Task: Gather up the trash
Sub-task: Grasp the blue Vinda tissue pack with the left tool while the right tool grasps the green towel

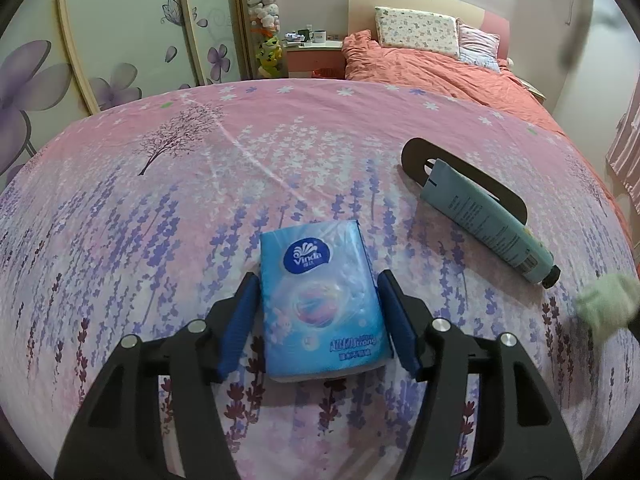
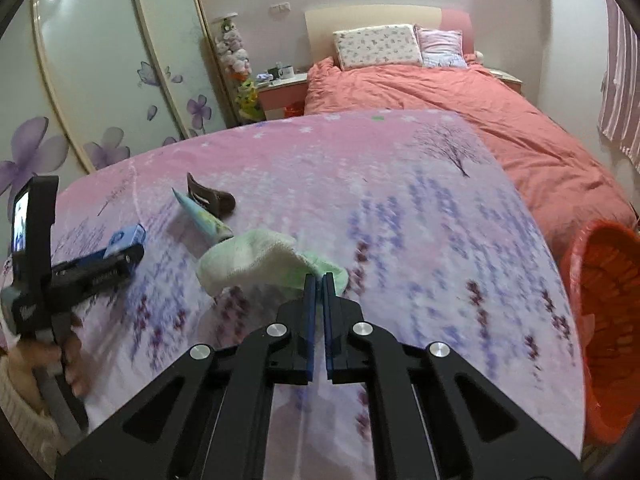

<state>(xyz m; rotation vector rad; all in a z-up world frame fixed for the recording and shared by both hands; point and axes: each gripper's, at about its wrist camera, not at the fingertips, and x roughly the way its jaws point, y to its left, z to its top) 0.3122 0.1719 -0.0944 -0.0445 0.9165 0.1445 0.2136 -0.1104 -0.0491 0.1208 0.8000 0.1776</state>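
Observation:
A blue Vinda tissue pack (image 1: 320, 304) lies on the pink flowered sheet (image 1: 200, 184). My left gripper (image 1: 318, 280) straddles it with its jaws apart; the blue pads (image 1: 244, 312) stand close along both sides of the pack without a clear squeeze. My right gripper (image 2: 319, 280) is shut on the edge of a pale green cloth (image 2: 256, 260), which hangs blurred just above the sheet. That cloth (image 1: 608, 304) shows at the right edge of the left wrist view. The left gripper (image 2: 120, 256) and the pack (image 2: 126, 238) appear at the left of the right wrist view, held by a hand (image 2: 68, 360).
A teal tube (image 1: 488, 220) lies on a dark flat shoehorn-like piece (image 1: 464, 168) to the right of the pack. An orange bin with an orange liner (image 2: 600, 320) stands off the sheet's right edge. Behind are a coral duvet (image 2: 500, 120), pillows and a nightstand (image 2: 280, 88).

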